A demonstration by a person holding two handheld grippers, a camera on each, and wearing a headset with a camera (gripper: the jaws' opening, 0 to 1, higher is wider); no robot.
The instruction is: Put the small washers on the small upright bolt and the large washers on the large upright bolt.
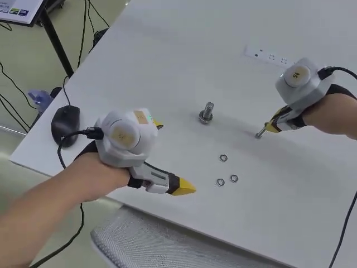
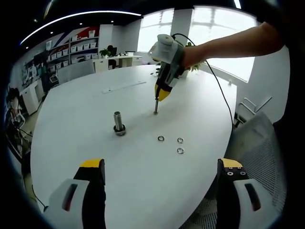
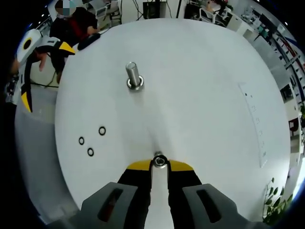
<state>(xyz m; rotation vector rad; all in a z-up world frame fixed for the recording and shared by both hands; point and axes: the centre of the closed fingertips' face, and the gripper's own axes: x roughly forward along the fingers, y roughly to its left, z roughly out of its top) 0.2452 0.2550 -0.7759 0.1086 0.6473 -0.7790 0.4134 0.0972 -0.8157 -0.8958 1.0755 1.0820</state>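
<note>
To the right of the large bolt, the right gripper points down and leftward at the table. Its wrist is raised, and the forearm enters from the right edge of the head view. Its jaws are clamped on the small bolt, which stands close to upright with its lower end at the table top.

The left gripper sits low on the near-left side of the large bolt, over the table edge, and is aimed toward it. Its jaws are spread wide with nothing between them. The forearm runs back to the lower left.

The work surface is a white table with a rounded outline. The large bolt stands upright near its middle, with a ring-like collar at its base; what that collar is cannot be told. Three small washers lie flat on the near side of the large bolt, close together and apart from both grippers.

The room is an office, with windows and shelving beyond the table. A computer mouse sits left of the large bolt near the table edge. A socket strip lies beyond and to the right of the bolt. A grey mesh chair stands below the near edge.
</note>
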